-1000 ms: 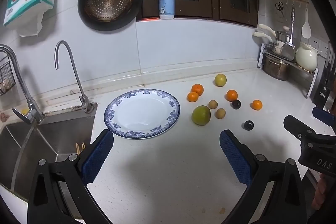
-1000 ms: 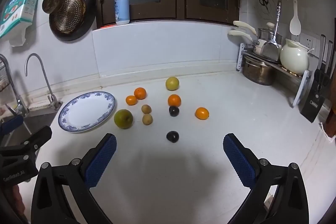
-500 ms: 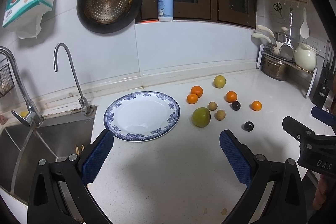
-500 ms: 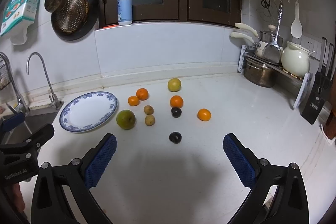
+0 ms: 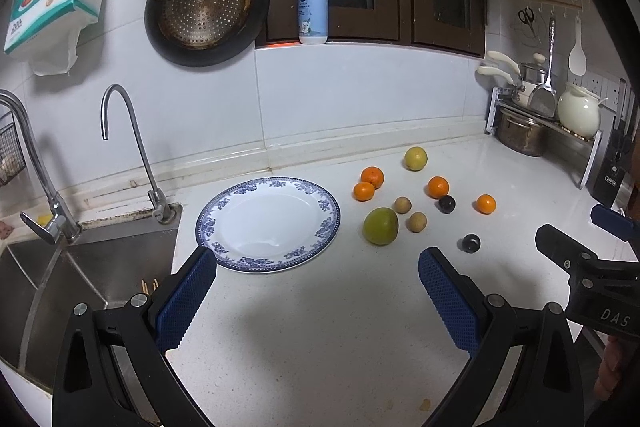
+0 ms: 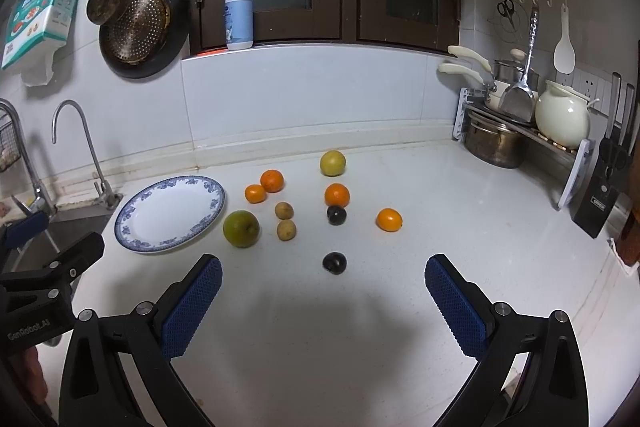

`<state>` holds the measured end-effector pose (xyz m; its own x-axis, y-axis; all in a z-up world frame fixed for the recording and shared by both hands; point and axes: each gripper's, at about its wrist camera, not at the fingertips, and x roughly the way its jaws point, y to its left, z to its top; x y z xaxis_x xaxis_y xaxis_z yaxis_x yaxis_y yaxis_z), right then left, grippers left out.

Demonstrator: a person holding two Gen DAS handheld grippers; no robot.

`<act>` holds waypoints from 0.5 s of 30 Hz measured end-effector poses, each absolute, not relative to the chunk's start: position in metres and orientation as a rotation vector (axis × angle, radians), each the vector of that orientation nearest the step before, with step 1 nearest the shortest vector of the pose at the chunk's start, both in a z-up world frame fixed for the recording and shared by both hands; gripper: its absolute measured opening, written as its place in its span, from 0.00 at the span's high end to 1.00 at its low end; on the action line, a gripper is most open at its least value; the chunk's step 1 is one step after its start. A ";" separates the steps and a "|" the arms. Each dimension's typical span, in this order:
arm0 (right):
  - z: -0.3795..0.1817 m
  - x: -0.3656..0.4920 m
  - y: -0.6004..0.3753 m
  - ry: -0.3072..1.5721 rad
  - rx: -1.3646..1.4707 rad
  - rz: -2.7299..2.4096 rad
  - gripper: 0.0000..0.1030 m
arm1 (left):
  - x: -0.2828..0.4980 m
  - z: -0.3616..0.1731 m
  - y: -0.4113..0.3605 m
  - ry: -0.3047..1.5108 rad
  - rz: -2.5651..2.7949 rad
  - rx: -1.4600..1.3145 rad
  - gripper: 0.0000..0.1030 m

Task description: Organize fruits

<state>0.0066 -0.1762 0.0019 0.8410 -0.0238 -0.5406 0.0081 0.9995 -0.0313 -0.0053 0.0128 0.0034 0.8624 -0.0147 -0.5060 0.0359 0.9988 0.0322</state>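
A blue-rimmed white plate [image 5: 332, 223] [image 6: 132, 215] lies empty on the white counter. To its right lie loose fruits: a big green one [image 5: 380, 225] [image 6: 241, 228], a yellow-green one [image 5: 415, 158] [image 6: 332, 163], several oranges [image 5: 372, 177] [image 6: 272, 181], two brown kiwis [image 5: 416, 221] [image 6: 286, 229] and two dark plums [image 5: 469, 242] [image 6: 334, 262]. My left gripper [image 5: 318, 301] is open and empty, short of the plate. My right gripper [image 6: 323, 307] is open and empty, just short of the nearest plum.
A steel sink [image 5: 60, 279] with two taps lies left of the plate. A rack with a pot [image 6: 494, 143], a white kettle [image 6: 562, 121] and a knife block [image 6: 604, 187] stands at the right. Pans hang on the wall.
Both grippers have shifted slightly, so the views have tilted a little. The fruits and plate have not moved, and both grippers stay open.
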 end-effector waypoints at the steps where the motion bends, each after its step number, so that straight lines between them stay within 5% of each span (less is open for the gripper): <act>1: 0.002 0.006 -0.176 0.571 -0.028 -0.016 0.00 | -0.005 0.004 0.013 0.529 -0.026 0.042 0.00; 15: 0.001 0.007 -0.174 0.570 -0.030 -0.011 0.00 | -0.002 0.003 0.012 0.530 -0.027 0.043 0.00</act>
<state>0.0072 -0.1739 0.0012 0.8419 -0.0192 -0.5393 0.0024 0.9995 -0.0319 -0.0022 0.0118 0.0031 0.8625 -0.0143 -0.5059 0.0367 0.9987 0.0343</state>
